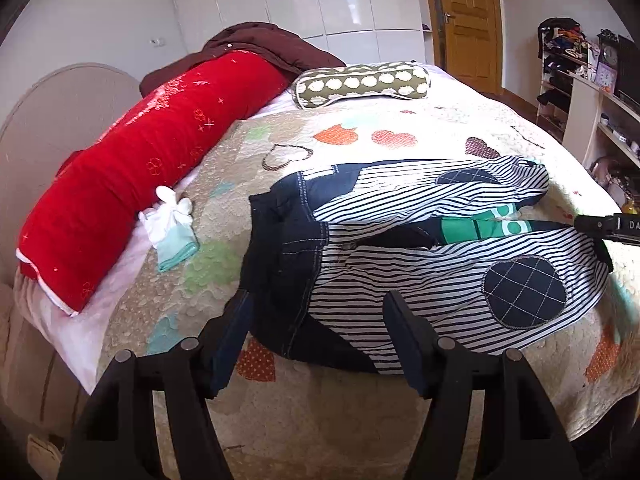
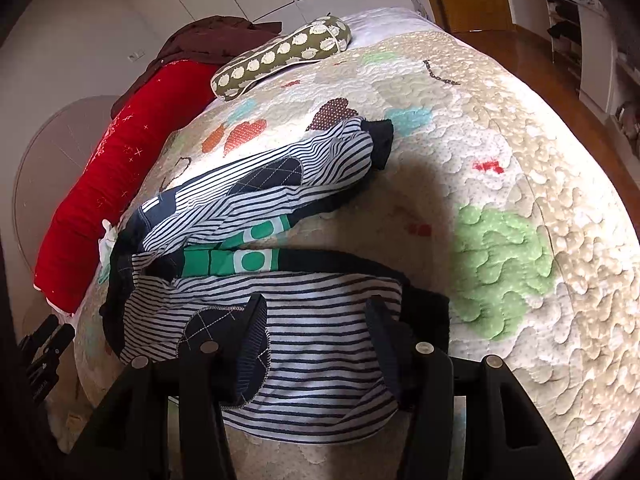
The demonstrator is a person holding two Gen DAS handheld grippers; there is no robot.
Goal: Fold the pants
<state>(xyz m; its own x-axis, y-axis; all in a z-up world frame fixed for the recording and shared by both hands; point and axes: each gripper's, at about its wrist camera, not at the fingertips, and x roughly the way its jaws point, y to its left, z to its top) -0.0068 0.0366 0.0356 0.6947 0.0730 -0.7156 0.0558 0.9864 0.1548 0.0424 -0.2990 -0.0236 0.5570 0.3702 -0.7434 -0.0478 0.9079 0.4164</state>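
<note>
Striped pants (image 1: 420, 264) lie spread on a quilted bed (image 1: 360, 420). The left claw (image 1: 320, 340) hovers wide open, holding nothing, at the waistband. The right claw (image 2: 316, 340), also wide open, straddles a leg without gripping it.

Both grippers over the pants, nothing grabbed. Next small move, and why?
Probably lower the right hand-held gripper and close on the near leg's cuff. Striped pants lie spread on the quilt, legs splayed apart, unfolded. That gripper is open over the near leg's end; the left hand-held gripper is open near the waist.
</note>
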